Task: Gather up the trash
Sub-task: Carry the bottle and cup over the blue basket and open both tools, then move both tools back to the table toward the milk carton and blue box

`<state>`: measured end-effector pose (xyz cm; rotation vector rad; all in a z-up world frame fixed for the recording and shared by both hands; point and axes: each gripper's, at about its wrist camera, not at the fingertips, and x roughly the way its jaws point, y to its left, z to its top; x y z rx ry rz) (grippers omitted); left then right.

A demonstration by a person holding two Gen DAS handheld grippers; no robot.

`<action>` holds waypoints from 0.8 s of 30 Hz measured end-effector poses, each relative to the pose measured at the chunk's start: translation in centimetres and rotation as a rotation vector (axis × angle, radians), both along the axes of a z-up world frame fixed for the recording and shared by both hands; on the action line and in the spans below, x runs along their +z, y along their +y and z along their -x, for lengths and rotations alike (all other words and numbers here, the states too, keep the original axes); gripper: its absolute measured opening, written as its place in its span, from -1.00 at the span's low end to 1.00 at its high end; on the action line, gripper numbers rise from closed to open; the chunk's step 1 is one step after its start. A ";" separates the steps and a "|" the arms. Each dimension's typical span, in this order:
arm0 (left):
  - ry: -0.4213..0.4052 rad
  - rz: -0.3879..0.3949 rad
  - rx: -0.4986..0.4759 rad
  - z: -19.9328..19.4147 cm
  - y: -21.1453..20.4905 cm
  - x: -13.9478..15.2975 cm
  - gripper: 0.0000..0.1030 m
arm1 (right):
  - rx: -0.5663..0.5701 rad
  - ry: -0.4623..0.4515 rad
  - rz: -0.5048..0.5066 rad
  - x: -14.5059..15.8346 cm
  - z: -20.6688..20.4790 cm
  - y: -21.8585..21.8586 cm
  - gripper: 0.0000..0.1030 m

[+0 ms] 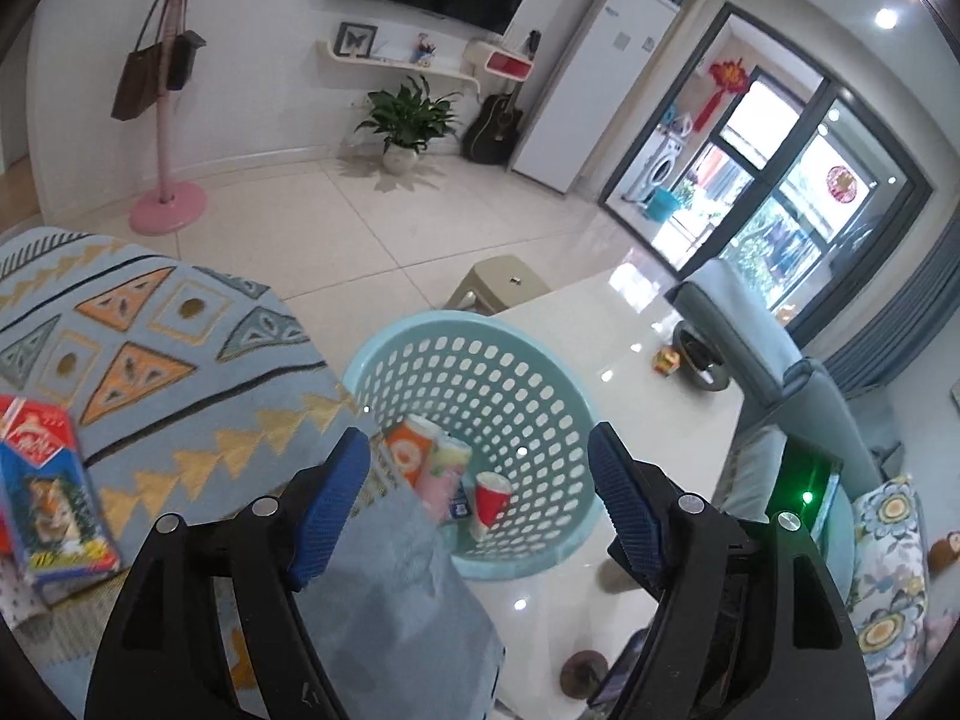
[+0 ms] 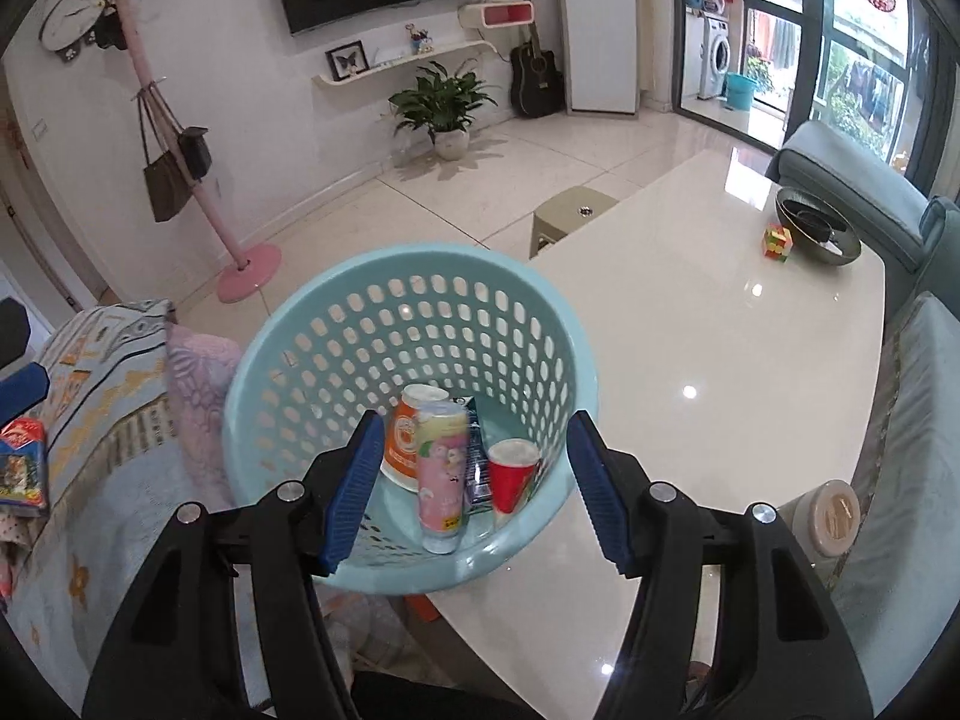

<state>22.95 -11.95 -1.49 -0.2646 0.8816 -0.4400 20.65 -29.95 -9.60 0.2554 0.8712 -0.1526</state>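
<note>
A light blue perforated basket [image 2: 336,312] stands on the white table's near-left corner; it also shows in the left wrist view [image 1: 420,333]. In it lie an orange cup [image 2: 405,450], a pink tube [image 2: 441,480], a dark wrapper [image 2: 477,468] and a red cup [image 2: 510,474]. My right gripper [image 2: 474,480] is open and empty, just above the basket's near rim. My left gripper [image 1: 477,498] is open and empty, near the basket's left side. A blue and red carton [image 1: 51,492] lies on the patterned blanket to the left; it also shows in the right wrist view [image 2: 21,462].
The glossy white table [image 2: 690,330] carries a dark bowl [image 2: 816,228], a colourful cube [image 2: 777,240] and a round lidded jar [image 2: 831,516]. A grey sofa [image 2: 912,420] runs along its right. A stool [image 2: 570,210] stands beyond the table. The patterned blanket [image 1: 150,348] covers the left.
</note>
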 end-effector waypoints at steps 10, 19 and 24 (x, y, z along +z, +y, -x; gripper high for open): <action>-0.079 0.067 0.073 6.3 5.8 2.7 0.42 | 0.117 -0.114 -0.005 5.4 3.3 5.5 0.16; -0.156 0.084 0.253 11.7 15.1 4.8 0.42 | 0.329 -0.226 -0.073 9.9 5.5 12.9 0.15; -0.170 0.072 0.359 14.1 21.7 5.0 0.42 | 0.442 -0.260 -0.060 11.3 6.3 17.9 -0.01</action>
